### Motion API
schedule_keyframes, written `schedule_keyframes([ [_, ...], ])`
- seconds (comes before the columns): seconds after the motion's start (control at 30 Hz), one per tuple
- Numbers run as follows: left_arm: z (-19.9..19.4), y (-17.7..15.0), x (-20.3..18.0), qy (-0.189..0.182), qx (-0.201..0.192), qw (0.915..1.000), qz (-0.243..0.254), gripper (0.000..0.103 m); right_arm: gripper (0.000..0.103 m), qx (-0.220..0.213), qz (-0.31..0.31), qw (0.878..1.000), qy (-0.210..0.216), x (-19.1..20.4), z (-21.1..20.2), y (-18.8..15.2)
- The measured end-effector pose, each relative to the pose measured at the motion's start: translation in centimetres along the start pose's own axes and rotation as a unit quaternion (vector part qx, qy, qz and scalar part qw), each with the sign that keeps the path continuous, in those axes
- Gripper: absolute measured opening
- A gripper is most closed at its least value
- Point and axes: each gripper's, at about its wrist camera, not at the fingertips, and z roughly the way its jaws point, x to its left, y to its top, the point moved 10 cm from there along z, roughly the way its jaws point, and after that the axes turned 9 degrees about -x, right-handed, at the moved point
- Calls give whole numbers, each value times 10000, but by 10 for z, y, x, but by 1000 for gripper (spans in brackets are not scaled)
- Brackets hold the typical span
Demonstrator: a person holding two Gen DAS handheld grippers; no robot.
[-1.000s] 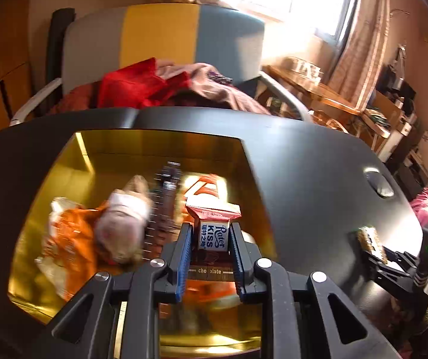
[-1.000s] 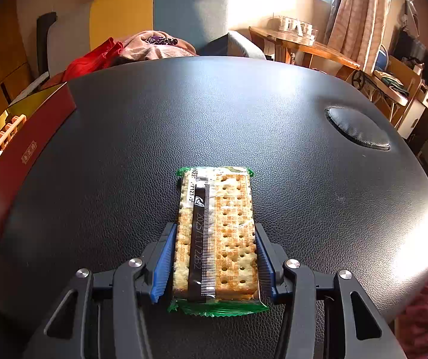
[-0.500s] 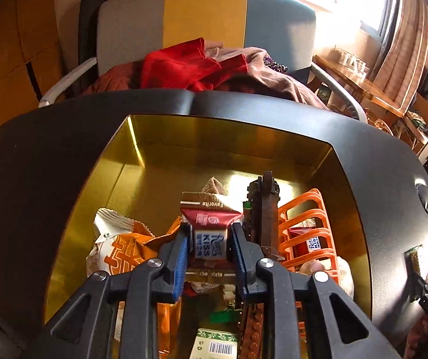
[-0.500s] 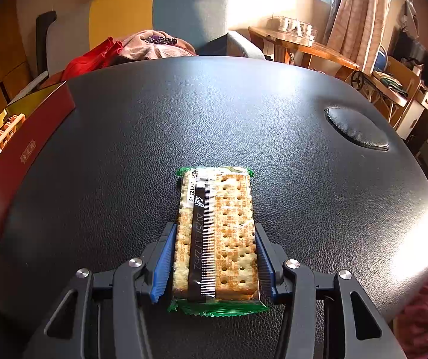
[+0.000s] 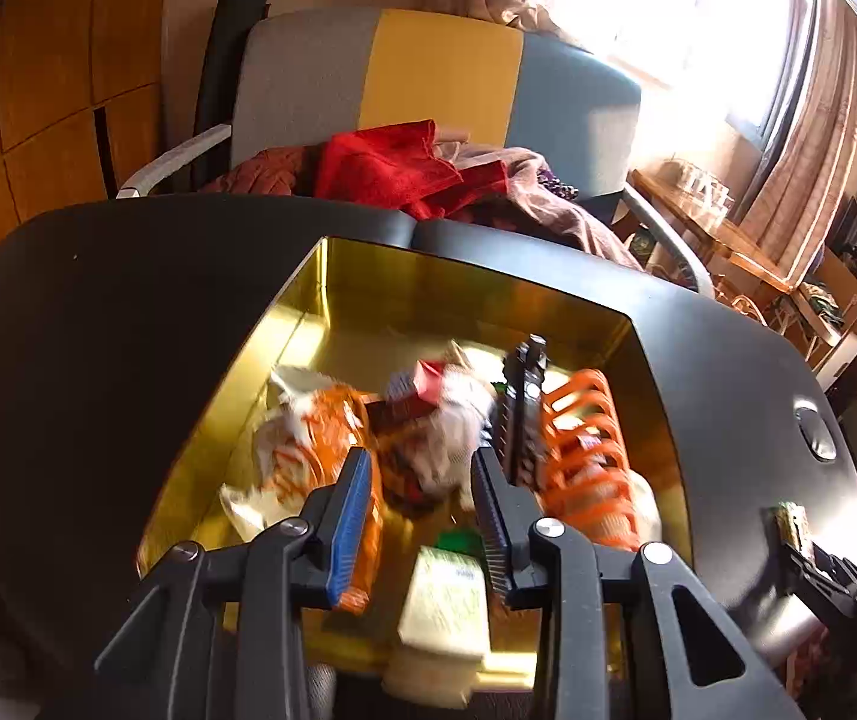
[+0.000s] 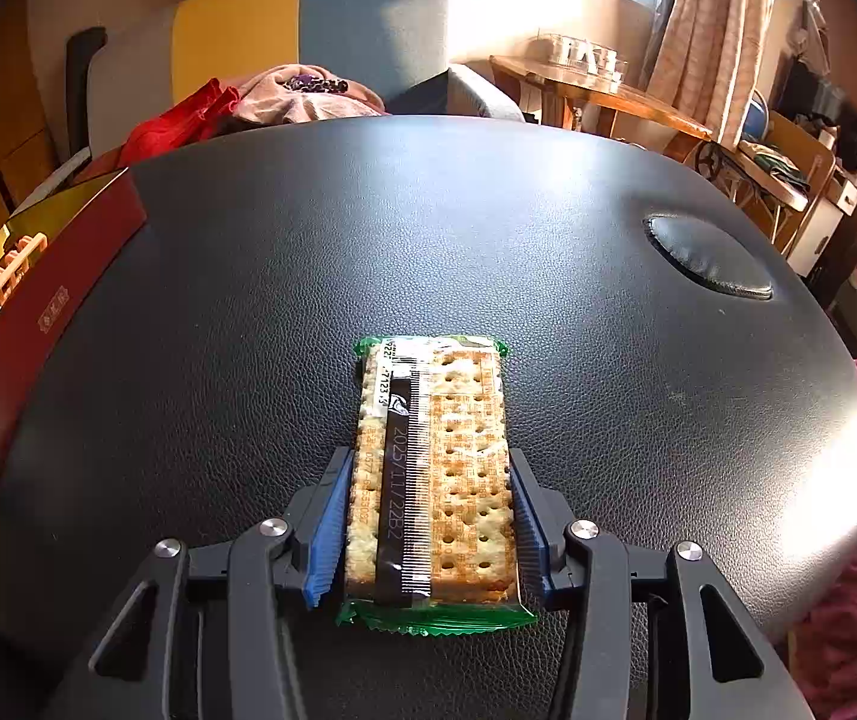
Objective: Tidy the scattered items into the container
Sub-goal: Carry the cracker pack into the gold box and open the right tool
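Observation:
My left gripper is open and empty above the gold-lined box. The small red chocolate packet lies blurred in the box among an orange snack bag, an orange plastic rack and a pale green-topped packet. My right gripper has its jaws against both sides of a green-wrapped cracker pack lying on the black table. That gripper and pack also show small at the far right of the left wrist view.
The box's red outer wall stands at the left of the right wrist view. A round dimple sits in the tabletop at right. A chair with red and brown clothes stands behind the table.
My left gripper has opened and let go of the chocolate packet, which has dropped into the box. The left gripper has pulled back a little. The right gripper has not moved.

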Motion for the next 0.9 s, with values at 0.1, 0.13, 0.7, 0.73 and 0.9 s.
schedule_keyframes([
  [0.1, -14, -14, -14, -100, -30, 9999, 90, 35, 49, 4, 38, 10000, -10, 0, -1, 0],
  [0.13, -18, -18, -19, -132, -41, 9998, 150, 35, 49, 9, 36, 10000, -18, 1, -2, 0],
  [0.7, -70, -33, -49, -261, -334, 9982, 432, 40, 48, -286, -470, 9968, 587, 95, -18, 23],
  [0.73, -71, -34, -45, -226, -320, 9985, 390, 40, 48, -344, -473, 9960, 681, 103, -22, 29],
  [0.9, -76, -43, -25, -48, -246, 9995, 174, 40, 48, -724, -612, 9848, 1455, 171, -50, 70],
])
